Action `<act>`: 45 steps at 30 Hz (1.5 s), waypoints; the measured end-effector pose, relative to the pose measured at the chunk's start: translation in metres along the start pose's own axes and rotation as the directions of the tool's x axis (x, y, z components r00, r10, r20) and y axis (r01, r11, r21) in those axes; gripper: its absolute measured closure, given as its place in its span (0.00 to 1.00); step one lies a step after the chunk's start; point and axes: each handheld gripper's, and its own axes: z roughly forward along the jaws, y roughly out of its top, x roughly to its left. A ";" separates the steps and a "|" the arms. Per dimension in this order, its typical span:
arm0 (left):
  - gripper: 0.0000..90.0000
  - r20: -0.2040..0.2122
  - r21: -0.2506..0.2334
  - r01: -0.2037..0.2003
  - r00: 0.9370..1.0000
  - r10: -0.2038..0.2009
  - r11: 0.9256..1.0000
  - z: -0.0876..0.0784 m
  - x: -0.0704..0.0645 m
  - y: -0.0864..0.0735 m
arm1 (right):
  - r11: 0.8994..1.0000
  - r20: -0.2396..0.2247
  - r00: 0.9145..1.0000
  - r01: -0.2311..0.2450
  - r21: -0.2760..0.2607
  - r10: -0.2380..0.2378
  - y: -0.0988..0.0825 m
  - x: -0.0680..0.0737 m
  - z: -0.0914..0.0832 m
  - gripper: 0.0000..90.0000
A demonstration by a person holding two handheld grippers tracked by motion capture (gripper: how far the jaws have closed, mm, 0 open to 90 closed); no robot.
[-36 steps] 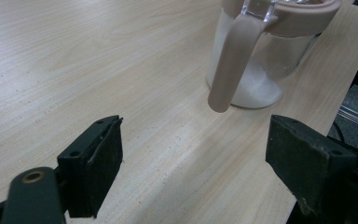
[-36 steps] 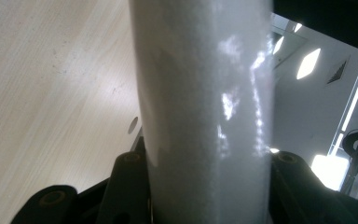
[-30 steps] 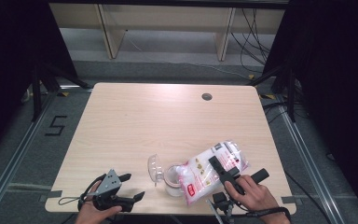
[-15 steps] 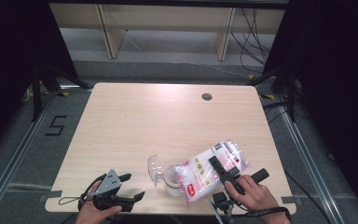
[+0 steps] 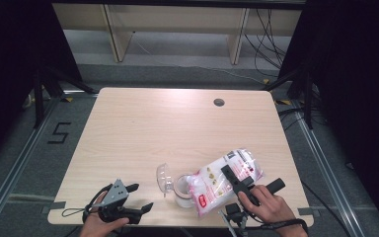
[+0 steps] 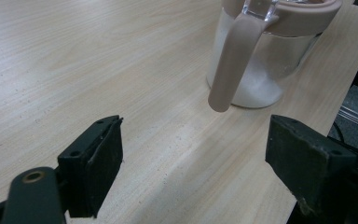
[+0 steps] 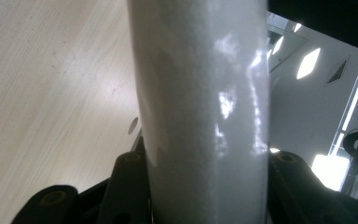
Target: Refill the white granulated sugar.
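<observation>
At the table's near edge the left gripper [image 5: 135,201] rests with jaws wide apart and empty, facing the glass jar [image 6: 265,56]. The right gripper [image 5: 237,181] is clamped on a white powder bag [image 5: 224,178] — tilted over the jar [image 5: 181,190], whose clear lid [image 5: 163,177] stands open. Farther back lies bare table [image 5: 177,123].

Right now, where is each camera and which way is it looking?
High view: above the near edge, looking forward and down on the table; both hands with the left gripper and right gripper show.
Left gripper view: rides the left gripper, looking between open jaws at the jar.
Right gripper view: rides the right gripper, looking along the bag it clamps.
Shared: the jar in the high view and the left gripper view.
</observation>
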 end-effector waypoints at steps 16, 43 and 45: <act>0.20 -0.001 -0.001 -0.022 1.000 0.022 1.000 -0.001 0.001 0.001 | 1.000 0.013 1.000 -0.012 0.000 0.012 -0.002 -0.001 -0.004 0.72; 0.20 0.002 0.003 -0.025 1.000 0.025 1.000 -0.001 0.001 0.000 | 1.000 0.025 1.000 0.008 -0.023 -0.007 0.001 -0.007 -0.008 0.72; 0.20 0.000 -0.004 -0.015 1.000 0.015 1.000 -0.001 0.000 0.001 | 0.999 0.017 0.999 0.032 -0.020 -0.032 0.001 -0.009 -0.008 0.72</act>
